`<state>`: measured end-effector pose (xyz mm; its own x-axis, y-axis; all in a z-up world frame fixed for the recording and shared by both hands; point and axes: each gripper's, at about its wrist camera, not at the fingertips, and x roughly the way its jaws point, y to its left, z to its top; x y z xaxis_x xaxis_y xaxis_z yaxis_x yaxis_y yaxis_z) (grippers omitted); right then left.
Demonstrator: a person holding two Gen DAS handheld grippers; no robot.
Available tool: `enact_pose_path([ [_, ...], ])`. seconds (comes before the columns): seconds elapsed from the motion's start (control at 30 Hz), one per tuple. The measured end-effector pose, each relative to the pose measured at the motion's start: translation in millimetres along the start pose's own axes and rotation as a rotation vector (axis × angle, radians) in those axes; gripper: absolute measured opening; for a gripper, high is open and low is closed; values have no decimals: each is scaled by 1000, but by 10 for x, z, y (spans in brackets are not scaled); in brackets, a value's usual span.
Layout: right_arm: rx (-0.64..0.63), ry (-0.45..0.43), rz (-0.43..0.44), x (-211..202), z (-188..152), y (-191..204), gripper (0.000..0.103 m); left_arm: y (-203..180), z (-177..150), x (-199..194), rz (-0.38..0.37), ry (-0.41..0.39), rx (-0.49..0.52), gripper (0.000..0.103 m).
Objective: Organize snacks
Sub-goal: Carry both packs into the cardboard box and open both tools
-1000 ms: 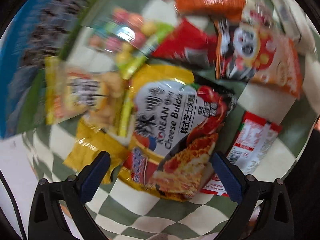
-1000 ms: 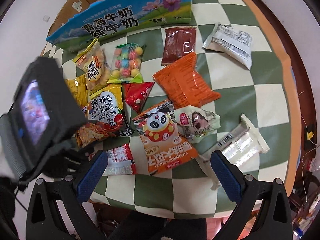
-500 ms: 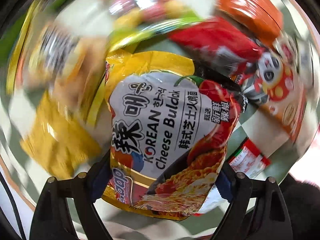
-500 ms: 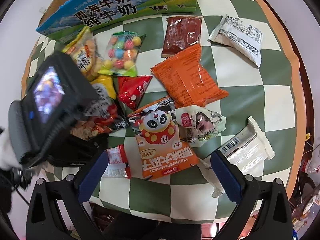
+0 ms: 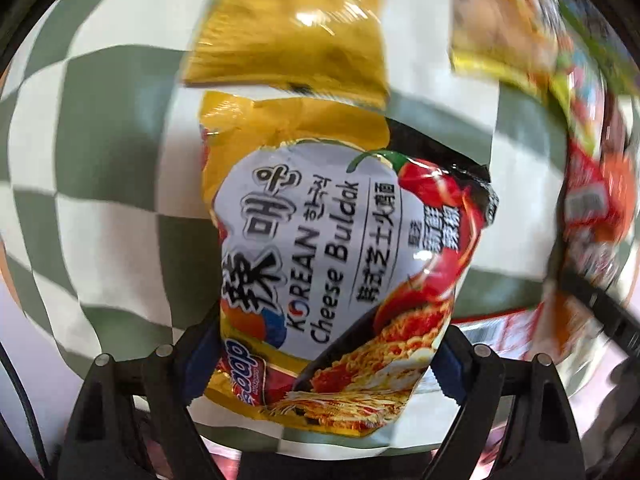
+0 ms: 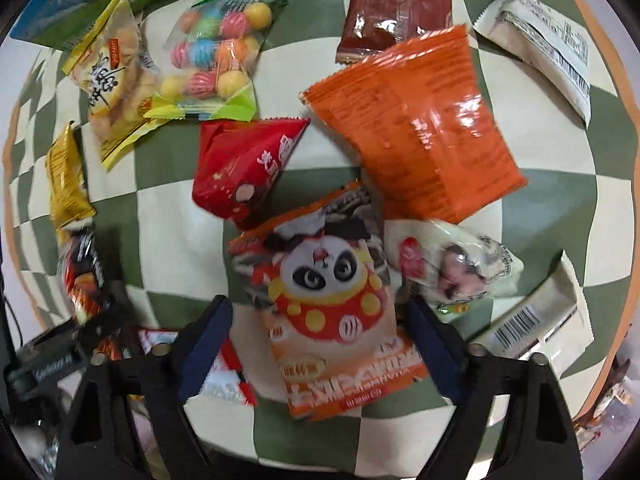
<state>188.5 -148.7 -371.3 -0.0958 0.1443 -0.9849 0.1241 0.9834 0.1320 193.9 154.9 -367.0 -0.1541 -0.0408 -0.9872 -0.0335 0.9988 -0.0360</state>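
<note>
Yellow noodle pack [image 5: 336, 264] pinched at its bottom end by left gripper [image 5: 320, 364] — likely to lift it clear; right gripper [image 6: 320, 344] spread wide over panda pack [image 6: 332, 304], nothing held.

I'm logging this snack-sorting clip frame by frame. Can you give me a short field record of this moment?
surface: green and cream checkered cloth
left gripper: fingers shut on the Cheese Buldak noodle pack
right gripper: fingers open, either side of the panda snack pack
near panda pack: orange packet, red packet, candy ball bag
</note>
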Motion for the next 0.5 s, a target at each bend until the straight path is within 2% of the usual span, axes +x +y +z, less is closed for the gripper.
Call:
enact_pose_path([
  [0.1,45,29,-2,107,-54,26,70,-91,-126,80,47,-4,72,90],
  [0.2,75,65,64,95,-140,20,70,-167,-165,55,46,9,86,94],
  [0.3,86,82,118,71,-167,6,83,-155,-37,61,12,24,69,96],
  [0.37,89,78,95,66,-162,5,84,89,105,41,-9,11,52,96],
  [0.4,96,77,78,58,-164,20,84,161,81,22,-14,1,47,89],
  [0.5,137,59,58,103,-181,-3,81,282,29,-50,-16,-38,38,89],
])
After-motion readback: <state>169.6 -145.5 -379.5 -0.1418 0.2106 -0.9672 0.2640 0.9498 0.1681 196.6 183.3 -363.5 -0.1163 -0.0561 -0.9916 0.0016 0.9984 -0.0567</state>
